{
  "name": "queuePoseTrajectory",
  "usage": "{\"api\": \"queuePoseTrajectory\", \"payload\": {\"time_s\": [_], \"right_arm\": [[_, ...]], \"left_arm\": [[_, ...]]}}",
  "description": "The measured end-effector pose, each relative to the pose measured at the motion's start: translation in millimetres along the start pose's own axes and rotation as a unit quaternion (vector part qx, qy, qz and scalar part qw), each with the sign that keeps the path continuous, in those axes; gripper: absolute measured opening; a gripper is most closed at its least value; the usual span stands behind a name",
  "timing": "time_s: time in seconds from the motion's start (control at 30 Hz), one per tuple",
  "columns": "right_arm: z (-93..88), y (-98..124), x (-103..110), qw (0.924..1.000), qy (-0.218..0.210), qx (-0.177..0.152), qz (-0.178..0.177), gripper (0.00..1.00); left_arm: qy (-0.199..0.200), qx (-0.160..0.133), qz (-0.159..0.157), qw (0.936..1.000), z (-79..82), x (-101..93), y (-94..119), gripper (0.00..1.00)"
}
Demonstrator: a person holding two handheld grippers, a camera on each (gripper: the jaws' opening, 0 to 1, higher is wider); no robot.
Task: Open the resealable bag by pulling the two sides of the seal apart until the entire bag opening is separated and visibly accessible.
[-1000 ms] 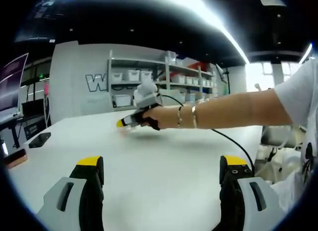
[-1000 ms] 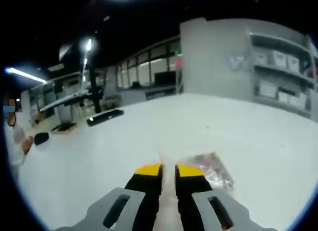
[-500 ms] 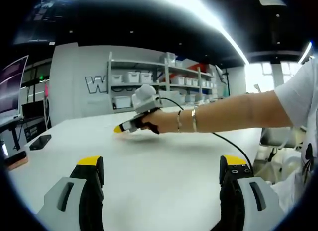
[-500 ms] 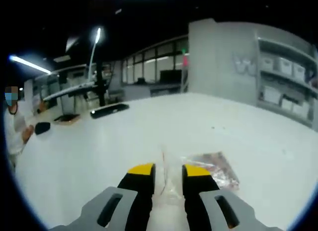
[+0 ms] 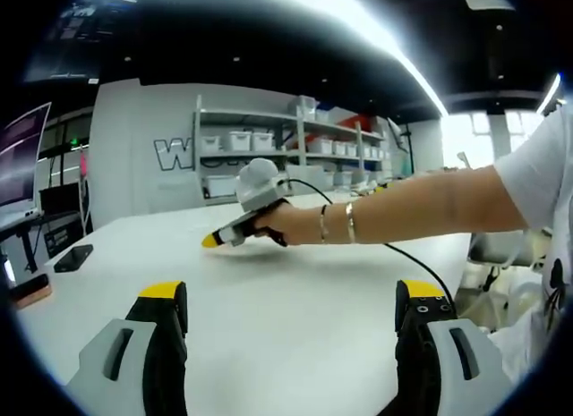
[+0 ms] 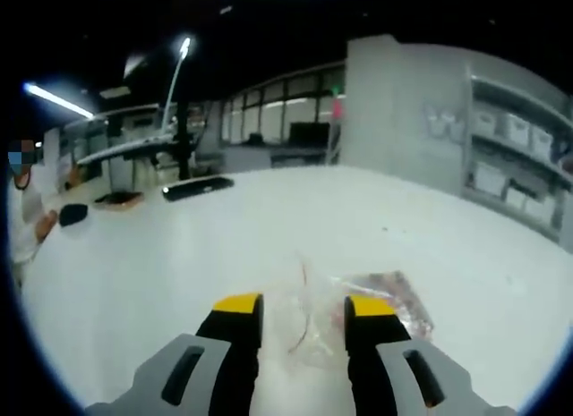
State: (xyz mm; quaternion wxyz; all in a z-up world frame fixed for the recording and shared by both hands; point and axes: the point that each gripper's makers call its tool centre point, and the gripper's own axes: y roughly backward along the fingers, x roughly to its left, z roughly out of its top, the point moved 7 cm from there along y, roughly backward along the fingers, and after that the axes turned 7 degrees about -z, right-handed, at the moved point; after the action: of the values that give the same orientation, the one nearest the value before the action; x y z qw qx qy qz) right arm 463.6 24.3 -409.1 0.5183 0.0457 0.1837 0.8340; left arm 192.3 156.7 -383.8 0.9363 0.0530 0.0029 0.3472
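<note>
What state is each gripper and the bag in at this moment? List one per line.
Left gripper: open, jaws wide apart above the white table.
Right gripper: open, jaws either side of the bag's near end.
Bag: lying flat on the table; whether its seal is parted cannot be told.

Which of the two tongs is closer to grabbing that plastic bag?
The right tongs: the bag lies on the table right at their open tips. The left tongs are open over bare table, no bag nearby.
</note>
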Motion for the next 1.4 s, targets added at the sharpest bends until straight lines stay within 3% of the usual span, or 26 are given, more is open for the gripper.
{"api": "queuePoseTrajectory", "payload": {"time_s": [0.3, 0.47, 0.67, 1.4], "right_arm": [[0.3, 4, -9, 0.9995, -0.018, -0.004, -0.027, 0.62], [1.5, 6, -12, 0.9991, -0.012, -0.009, -0.039, 0.72], [0.5, 4, -19, 0.998, -0.016, -0.006, -0.06, 1.0], [-1.6, 11, -23, 0.9978, -0.036, -0.013, -0.053, 1.0]], "left_arm": [[-0.001, 0.001, -0.001, 1.0, 0.1, -0.2, 0, 0.95], [-0.001, 0.002, 0.0, 1.0, 0.1, 0.4, 0, 0.95], [-0.001, 0.002, 0.001, 1.0, 0.2, 1.5, 0, 0.95], [-0.008, 0.005, 0.003, 1.0, 1.2, -0.2, 1, 0.95]]}}
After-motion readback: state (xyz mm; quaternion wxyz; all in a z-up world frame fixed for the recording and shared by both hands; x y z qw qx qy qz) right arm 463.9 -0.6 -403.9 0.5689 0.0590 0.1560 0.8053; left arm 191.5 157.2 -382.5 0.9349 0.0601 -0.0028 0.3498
